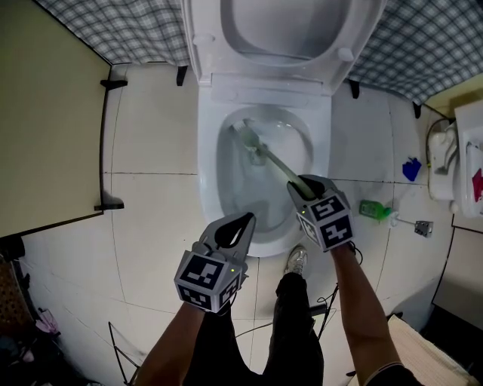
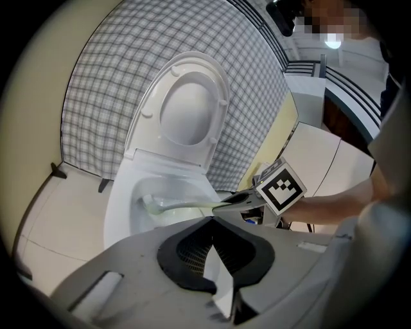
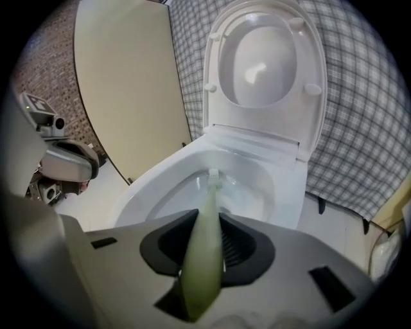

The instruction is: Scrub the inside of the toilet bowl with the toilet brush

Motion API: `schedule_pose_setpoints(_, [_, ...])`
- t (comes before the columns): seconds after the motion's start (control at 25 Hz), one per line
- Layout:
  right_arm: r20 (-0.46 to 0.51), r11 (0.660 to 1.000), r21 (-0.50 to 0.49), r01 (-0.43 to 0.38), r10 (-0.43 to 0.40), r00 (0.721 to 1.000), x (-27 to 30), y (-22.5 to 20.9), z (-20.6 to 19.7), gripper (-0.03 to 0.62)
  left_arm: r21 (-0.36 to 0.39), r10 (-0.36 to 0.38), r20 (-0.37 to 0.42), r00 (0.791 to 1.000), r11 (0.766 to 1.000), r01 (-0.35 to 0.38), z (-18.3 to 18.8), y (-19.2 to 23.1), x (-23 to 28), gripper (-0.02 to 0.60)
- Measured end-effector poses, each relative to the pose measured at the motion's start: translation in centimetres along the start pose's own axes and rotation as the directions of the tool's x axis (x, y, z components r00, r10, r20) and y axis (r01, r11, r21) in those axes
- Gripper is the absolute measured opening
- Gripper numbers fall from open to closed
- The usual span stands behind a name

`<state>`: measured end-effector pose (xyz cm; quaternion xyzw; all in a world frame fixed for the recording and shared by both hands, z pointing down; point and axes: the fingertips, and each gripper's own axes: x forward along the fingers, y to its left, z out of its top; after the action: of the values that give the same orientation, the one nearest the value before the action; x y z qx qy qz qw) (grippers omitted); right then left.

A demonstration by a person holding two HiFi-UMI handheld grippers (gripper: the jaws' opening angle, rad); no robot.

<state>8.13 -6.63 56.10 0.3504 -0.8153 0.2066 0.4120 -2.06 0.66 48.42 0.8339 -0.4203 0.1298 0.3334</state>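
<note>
The toilet lid [image 1: 302, 34] ran past the head view's top edge. The near end of the toilet brush [image 1: 270, 157] was hidden between the jaws of the right gripper [image 1: 303, 184]; a green item [image 1: 373, 209] on the floor [image 1: 151, 226] was too small to identify

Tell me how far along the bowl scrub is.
Done: seat up, right tongs clamped on the toilet brush. In hand: brush head down inside the bowl, near the water. Left tongs shut, empty, by the front rim. Remaining: scrubbing the bowl walls; coverage so far isn't visible.
</note>
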Motion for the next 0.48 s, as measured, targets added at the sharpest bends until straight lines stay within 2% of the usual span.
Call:
schedule_pose_setpoints(0.24, [-0.004, 0.98, 0.183, 0.078, -0.079, 0.997, -0.6, -1.6, -1.6, 0.101, 0.004, -0.008, 0.001, 1.0, 1.0, 0.008, 0.2, -0.5, -0.2, 0.009])
schedule_pose_setpoints(0.48, [-0.033, 0.958, 0.242, 0.153, -0.149, 0.988, -2.3, -3.1, -2.8, 0.101, 0.002, -0.01, -0.001, 1.0, 1.0, 0.01, 0.4, -0.6, -0.4, 0.009])
